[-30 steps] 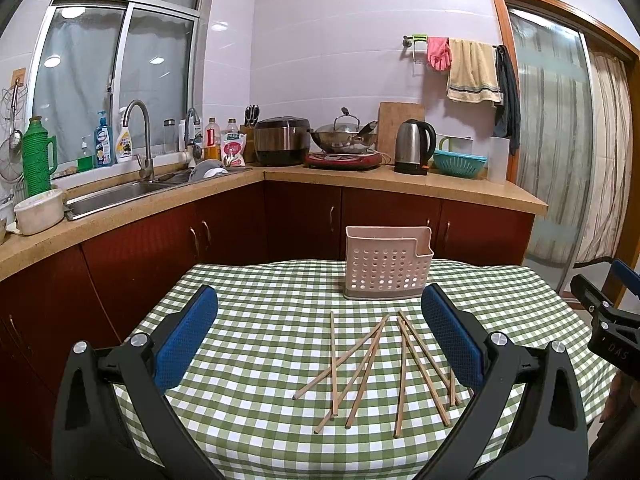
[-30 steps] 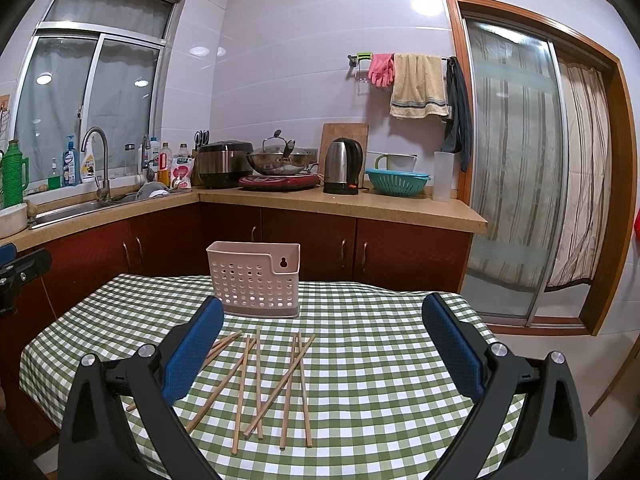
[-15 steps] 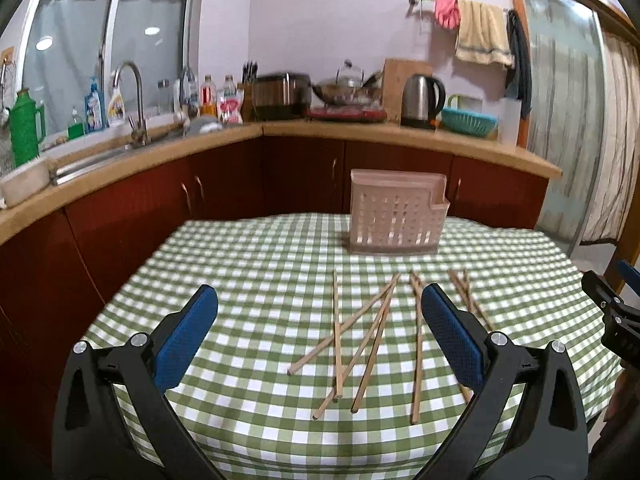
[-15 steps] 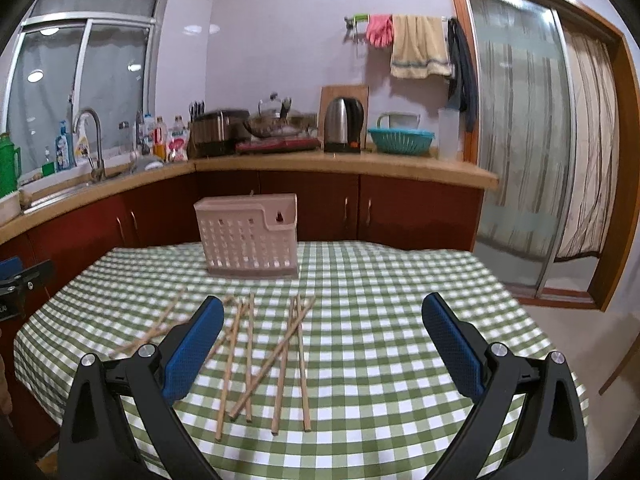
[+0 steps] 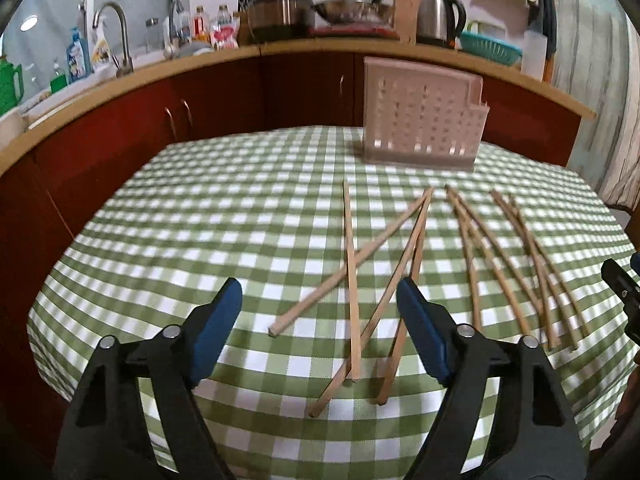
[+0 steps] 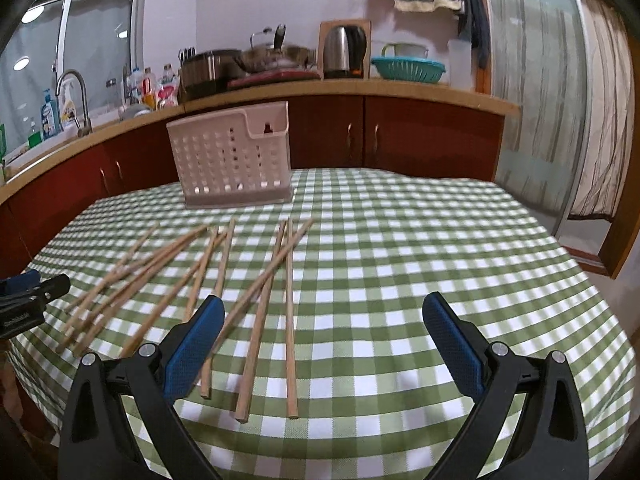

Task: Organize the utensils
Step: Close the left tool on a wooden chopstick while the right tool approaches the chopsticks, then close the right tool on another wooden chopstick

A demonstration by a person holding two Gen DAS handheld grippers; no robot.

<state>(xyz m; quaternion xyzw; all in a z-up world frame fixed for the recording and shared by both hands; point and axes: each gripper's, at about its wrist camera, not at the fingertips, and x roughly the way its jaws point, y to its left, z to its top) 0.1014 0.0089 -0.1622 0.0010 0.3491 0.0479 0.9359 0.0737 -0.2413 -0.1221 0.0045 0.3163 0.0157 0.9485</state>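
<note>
Several wooden chopsticks [image 5: 351,264] lie scattered and crossed on a green-checked tablecloth [image 5: 200,216]; they also show in the right wrist view [image 6: 256,292]. A pink perforated utensil holder [image 5: 422,118] stands upright behind them, empty as far as I can see, also in the right wrist view [image 6: 234,156]. My left gripper [image 5: 320,304] is open and empty, low over the near ends of the left chopsticks. My right gripper [image 6: 324,320] is open and empty, over the near ends of the right chopsticks.
The table's rounded edge runs close on all sides. Behind it are dark red cabinets [image 5: 208,104] under a counter with a sink tap [image 5: 114,36], kettle [image 5: 440,20] and pots. A curtained glass door [image 6: 560,100] is at the right.
Both grippers have moved down and forward toward the chopsticks, which now look larger and closer. The left gripper's jaws have narrowed. The chopsticks and holder have not moved.
</note>
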